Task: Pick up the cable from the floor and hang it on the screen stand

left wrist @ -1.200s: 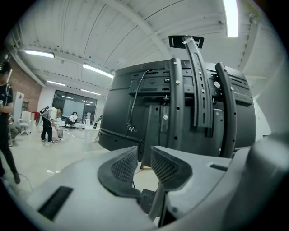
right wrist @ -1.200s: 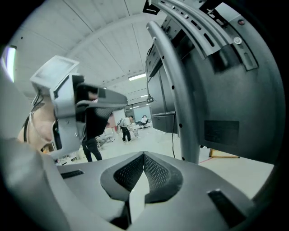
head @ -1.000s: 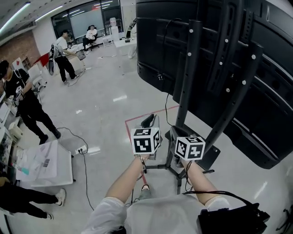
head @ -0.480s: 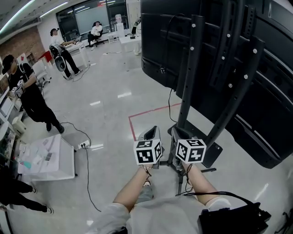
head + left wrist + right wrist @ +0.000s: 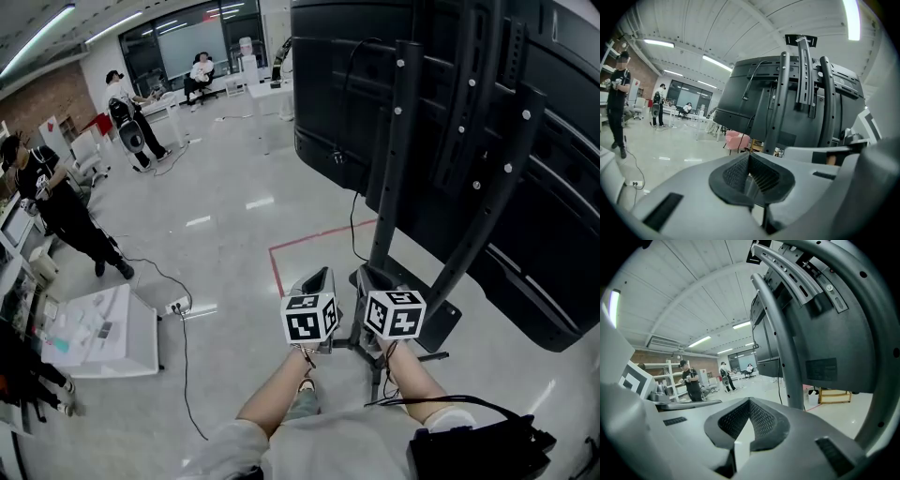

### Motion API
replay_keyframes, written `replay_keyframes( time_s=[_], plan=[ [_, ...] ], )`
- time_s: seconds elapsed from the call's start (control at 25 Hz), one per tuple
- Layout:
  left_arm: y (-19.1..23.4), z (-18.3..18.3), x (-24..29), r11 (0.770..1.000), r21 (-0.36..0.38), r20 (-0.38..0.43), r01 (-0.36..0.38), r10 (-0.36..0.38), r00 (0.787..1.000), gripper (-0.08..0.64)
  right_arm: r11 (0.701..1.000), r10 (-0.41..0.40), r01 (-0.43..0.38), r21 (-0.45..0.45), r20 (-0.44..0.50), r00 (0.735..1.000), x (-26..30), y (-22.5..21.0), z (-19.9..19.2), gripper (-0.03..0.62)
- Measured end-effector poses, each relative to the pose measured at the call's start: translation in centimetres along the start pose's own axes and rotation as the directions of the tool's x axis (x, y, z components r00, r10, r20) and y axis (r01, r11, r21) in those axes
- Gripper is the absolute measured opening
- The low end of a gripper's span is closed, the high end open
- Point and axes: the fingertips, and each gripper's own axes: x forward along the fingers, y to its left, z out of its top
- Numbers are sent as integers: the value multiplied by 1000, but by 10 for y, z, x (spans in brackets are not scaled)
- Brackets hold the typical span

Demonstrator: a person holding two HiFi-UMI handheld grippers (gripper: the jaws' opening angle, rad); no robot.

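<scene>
**Head view.** Floor (image 5: 225, 234): pale, glossy, marked with a red tape line (image 5: 309, 239). People stand and sit at the far end of the room.
- Screen stand (image 5: 389, 169): black perforated uprights carrying a large black screen (image 5: 562, 187), seen from the back.
- Cable (image 5: 183, 366): thin and black. It lies on the floor in a long loose curve from a white power strip (image 5: 172, 306) beside a low white bench (image 5: 122, 352), and ends near the person's sleeve. It is well apart from both grippers and from the stand.
- Left gripper (image 5: 317, 283) and right gripper (image 5: 373, 286): held side by side, pointing at the foot of the stand. Each carries its marker cube.

**Left gripper view.**
- Jaws: closed, with the ribbed black pads (image 5: 761, 176) meeting in a V and nothing caught between them.
- Beyond them: the stand's curved uprights and the back of the screen.
- At far left: a stretch of black cable on the floor beside the power strip.

**Right gripper view.**
- Jaws: together, pads (image 5: 761, 420) touching at the tip and holding nothing. Pale floor shows in the slit beneath them.
- One stand upright rises close by on the right, and the back of the screen fills the upper right.
</scene>
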Motion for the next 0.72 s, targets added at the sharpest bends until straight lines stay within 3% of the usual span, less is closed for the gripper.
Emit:
replay_keyframes(
  time_s=[0.36,0.56,0.72],
  plan=[
    [12,-3,14,1000,-18,-19,-6,6,1000,3,1000,14,-14,9,-6,1000,18,-1,2,17],
    [20,-5,21,997,-72,-31,0,-2,1000,3,1000,19,-19,1,-2,1000,27,2,7,17],
    [28,-7,25,998,-63,-40,-14,12,999,3,1000,25,-25,1,1,1000,35,4,10,17]
  ],
)
